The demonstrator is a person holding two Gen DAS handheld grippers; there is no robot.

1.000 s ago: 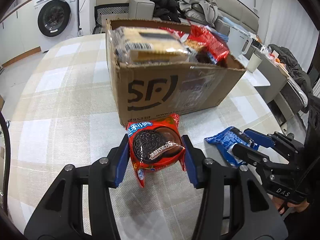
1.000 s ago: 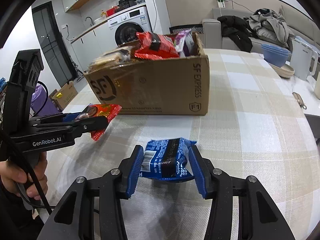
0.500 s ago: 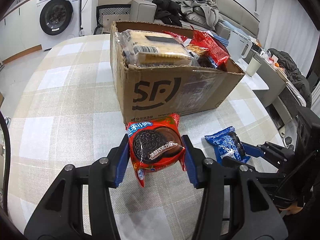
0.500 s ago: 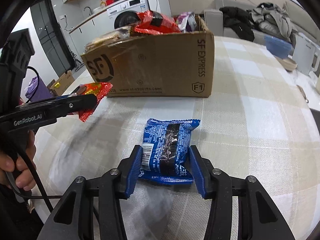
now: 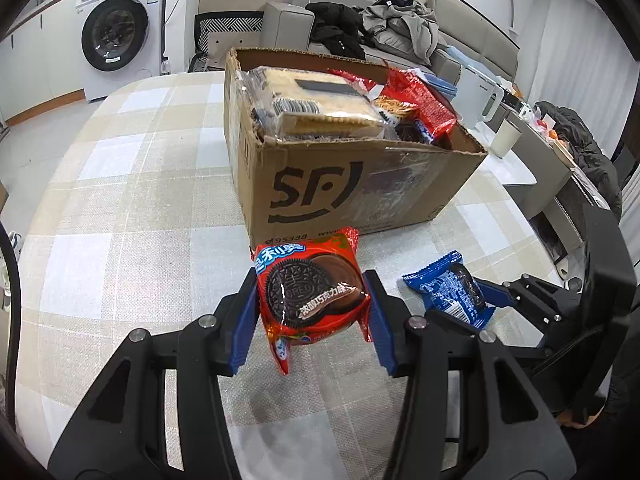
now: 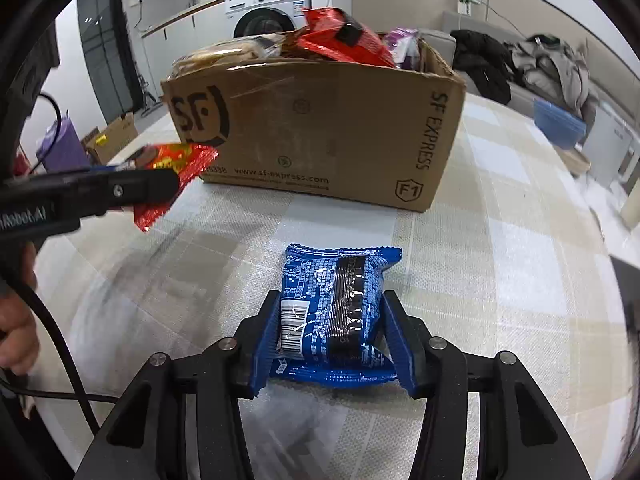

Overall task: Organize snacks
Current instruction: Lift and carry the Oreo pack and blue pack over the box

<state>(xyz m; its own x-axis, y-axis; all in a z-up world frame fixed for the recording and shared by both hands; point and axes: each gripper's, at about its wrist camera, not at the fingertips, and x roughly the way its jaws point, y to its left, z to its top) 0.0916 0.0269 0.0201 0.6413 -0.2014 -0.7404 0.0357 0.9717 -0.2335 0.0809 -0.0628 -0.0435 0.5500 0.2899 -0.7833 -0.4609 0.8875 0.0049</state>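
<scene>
Bare checked table (image 5: 120, 208) left of full carton (image 5: 360, 184).

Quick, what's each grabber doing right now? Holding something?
Left gripper: closed on the red Oreo packet.
Right gripper: closed on the blue snack packet.

The brown cardboard box (image 5: 352, 184), heaped above its rim with snack packets (image 5: 320, 108), blocks the way ahead, while the checked beige tablecloth (image 5: 120, 208) lies bare to its left and right (image 6: 520, 240).
</scene>
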